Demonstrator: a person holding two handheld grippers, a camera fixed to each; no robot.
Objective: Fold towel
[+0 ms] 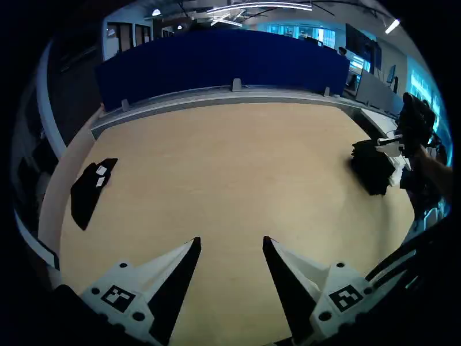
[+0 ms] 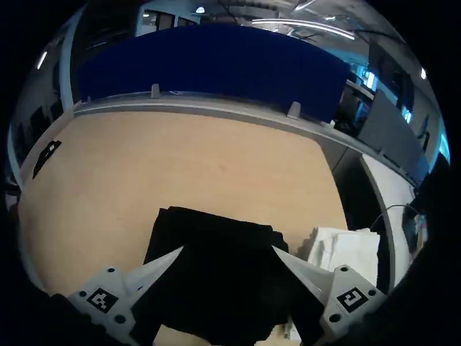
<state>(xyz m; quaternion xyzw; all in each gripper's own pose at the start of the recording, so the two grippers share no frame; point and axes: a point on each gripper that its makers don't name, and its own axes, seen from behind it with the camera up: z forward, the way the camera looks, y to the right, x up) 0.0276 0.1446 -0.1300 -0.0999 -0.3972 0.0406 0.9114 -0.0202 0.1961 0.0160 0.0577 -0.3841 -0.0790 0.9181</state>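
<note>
A stack of black folded towels [image 2: 213,277] lies at the table's right end, seen close up in the right gripper view. My right gripper [image 2: 227,249] stands open over it, and its white fingers [image 2: 167,262] straddle the cloth with a wide gap. From the left gripper view the same black pile [image 1: 371,167] sits far right, with the right gripper [image 1: 403,138] and a hand above it. My left gripper [image 1: 230,242] hangs open over the bare wooden table [image 1: 230,173], nothing between its fingers.
A white towel stack [image 2: 346,248] lies just right of the black pile, near the table's edge. A flat black item with white tags [image 1: 92,190] rests at the far left. A blue partition [image 1: 219,63] runs along the back edge.
</note>
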